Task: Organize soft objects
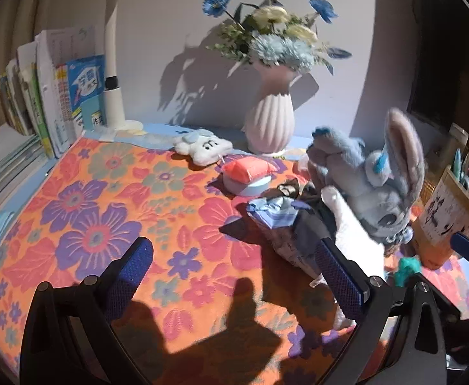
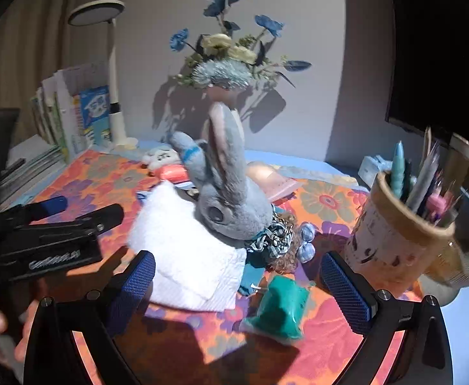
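Pen cup (image 2: 391, 240) and vase (image 1: 269, 125) flank the plush rabbit (image 2: 231, 199)

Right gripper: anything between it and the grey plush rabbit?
Yes. In the right wrist view, the white folded cloth and a green soft pouch lie between the open right gripper and the rabbit.

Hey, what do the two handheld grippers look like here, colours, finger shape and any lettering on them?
Both are black frames with silver screw heads. The left gripper and the right gripper each carry two flat rectangular pads covered in blue knurled texture. In the right wrist view the left gripper's body shows white lettering on its side, too blurred to read.
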Tool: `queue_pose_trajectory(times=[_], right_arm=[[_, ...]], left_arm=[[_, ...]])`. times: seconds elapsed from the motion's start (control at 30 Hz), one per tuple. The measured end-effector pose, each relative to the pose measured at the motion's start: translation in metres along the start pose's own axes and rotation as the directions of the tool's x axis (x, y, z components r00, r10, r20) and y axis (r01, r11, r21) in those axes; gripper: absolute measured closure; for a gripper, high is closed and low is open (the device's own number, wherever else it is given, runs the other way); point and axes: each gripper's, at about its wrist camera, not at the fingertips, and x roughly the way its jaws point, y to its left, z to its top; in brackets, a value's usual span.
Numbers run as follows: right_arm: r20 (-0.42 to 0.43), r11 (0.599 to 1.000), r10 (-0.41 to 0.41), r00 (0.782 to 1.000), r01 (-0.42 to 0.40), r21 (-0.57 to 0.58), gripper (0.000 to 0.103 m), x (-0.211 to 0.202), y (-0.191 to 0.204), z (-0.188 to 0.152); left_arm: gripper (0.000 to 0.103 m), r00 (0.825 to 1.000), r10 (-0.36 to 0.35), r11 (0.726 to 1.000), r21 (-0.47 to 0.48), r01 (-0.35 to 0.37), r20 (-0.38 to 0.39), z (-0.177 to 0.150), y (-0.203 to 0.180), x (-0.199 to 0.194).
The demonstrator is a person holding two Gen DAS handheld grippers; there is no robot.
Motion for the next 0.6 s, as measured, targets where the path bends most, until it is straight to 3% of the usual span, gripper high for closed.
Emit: queue_pose_trajectory(times=[0.13,0.27,0.43,0.6], right_arm=[[-0.027,0.999,0.017,0.999,-0.016,0.05,0.0,0.006,-0.012,-0.007],[-0.05,0.997,0.036,0.998,-0.032,0.072,0.0,0.015,-0.018,-0.01],[-0.048,0.999,0.033,0.998,-0.032,0.029,0.0,0.013,-0.012,-0.011],[-0.045,1.0,0.026,0.999,-0.026,0.005,0.0,0.012,-0.013,-0.011]], left_arm=[[0.002,0.999,-0.017,1.0,0.015,0.017,-0.033,-0.011,0.001,0.011],[0.002,0.998,-0.047,0.998,-0.031,0.046,-0.042,-0.012,0.009,0.014],[0.002,0.998,-0.048,0.996,-0.08,0.044,-0.049,-0.011,0.016,0.016],[0.002,0.998,-0.038,0.998,-0.042,0.036,-0.046,-0.012,0.01,0.014]])
